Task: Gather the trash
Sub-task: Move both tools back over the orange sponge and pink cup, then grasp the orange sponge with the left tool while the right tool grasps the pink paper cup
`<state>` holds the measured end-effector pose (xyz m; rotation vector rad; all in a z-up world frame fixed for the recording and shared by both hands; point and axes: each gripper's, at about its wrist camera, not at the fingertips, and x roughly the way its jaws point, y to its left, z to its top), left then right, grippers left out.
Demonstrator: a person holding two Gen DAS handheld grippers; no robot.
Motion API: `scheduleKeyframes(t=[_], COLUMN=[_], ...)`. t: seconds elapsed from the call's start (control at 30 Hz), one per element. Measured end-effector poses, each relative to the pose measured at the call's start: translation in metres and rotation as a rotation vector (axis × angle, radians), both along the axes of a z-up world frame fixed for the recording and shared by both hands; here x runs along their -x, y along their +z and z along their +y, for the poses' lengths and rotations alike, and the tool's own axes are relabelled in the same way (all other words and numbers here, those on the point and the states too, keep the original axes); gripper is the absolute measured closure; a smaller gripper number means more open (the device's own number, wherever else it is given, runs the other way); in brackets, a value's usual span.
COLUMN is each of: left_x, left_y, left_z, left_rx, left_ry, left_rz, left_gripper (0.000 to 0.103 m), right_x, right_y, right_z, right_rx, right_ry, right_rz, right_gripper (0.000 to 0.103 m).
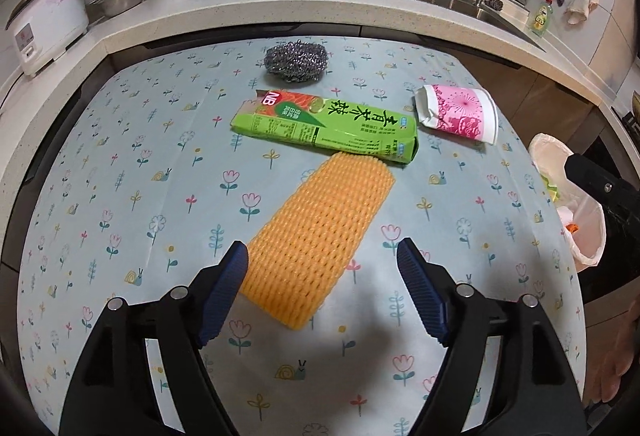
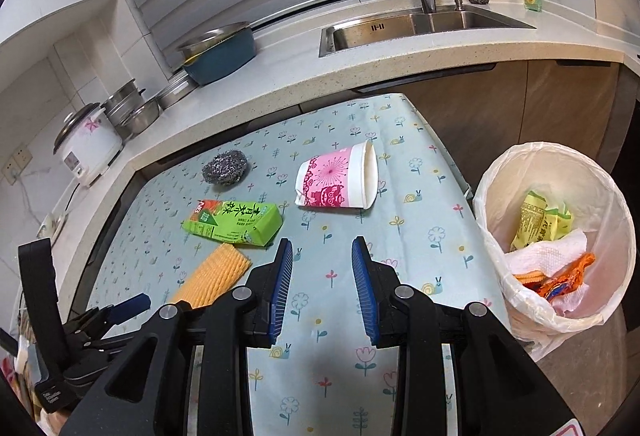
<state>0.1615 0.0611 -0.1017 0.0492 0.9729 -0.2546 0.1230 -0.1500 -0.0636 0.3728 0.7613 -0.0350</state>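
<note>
An orange foam net sleeve (image 1: 320, 232) lies on the flowered tablecloth (image 1: 120, 176). My left gripper (image 1: 322, 256) hangs open just over its near half, one blue finger at each side, pads clear of it. Behind it lie a green carton (image 1: 324, 124), a steel wool scrubber (image 1: 295, 61) and a crushed pink paper cup (image 1: 460, 112). My right gripper (image 2: 322, 252) stands open over bare cloth with nothing between its fingers; the cup (image 2: 338, 180) lies ahead of it and the carton (image 2: 234, 222) to its left. The left gripper's blue fingertip (image 2: 134, 302) shows at the lower left.
A white-lined trash bin (image 2: 488, 204) holding wrappers and tissue stands off the table's right edge. Behind the table runs a counter (image 2: 280, 76) with a rice cooker (image 2: 86, 144), metal bowls, a blue basin (image 2: 220, 56) and a sink (image 2: 420, 24) with tap.
</note>
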Motion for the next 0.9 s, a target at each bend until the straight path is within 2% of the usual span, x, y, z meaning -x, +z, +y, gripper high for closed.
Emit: scheduleKeyframes(t=[0.27,0.4,0.47,0.57,0.6,0.7,0.73,0.9], left_x=[-0.009,-0.012,-0.014,-0.016,-0.017,-0.019,-0.018,-0.009], left_y=[-0.026,-0.032,-0.032,-0.029,-0.028,-0.025,-0.023,-0.003], left_z=[0.008,0.010,0.011,0.012,0.012,0.014,0.015,0.011], left_rx=[-0.019,-0.031,-0.029,-0.021,-0.019,-0.001,0.012,0.043], left_ry=[-0.014,-0.015,-0.013,-0.013,-0.011,-0.003,-0.003,-0.020], left_rz=[0.064,0.057,0.054,0.052,0.049,0.053,0.055,0.010], left_gripper=[0.025,0.026,0.032,0.048,0.058,0.077,0.081,0.083], right_x=[-0.012,-0.018,-0.021,-0.024,-0.025,-0.028,-0.028,-0.028], right_y=[-0.012,-0.017,-0.019,-0.022,-0.023,-0.023,-0.022,-0.020], right_z=[0.015,0.020,0.022,0.025,0.026,0.029,0.030,0.029], right_rx=[-0.001,0.003,0.005,0.007,0.007,0.010,0.011,0.013], right_ry=[0.017,0.019,0.020,0.022,0.023,0.026,0.027,0.025], right_rz=[0.027,0.039,0.045,0.052,0.053,0.053,0.052,0.046], right_gripper=[0.072,0.073,0.072,0.072,0.072,0.072,0.072,0.072])
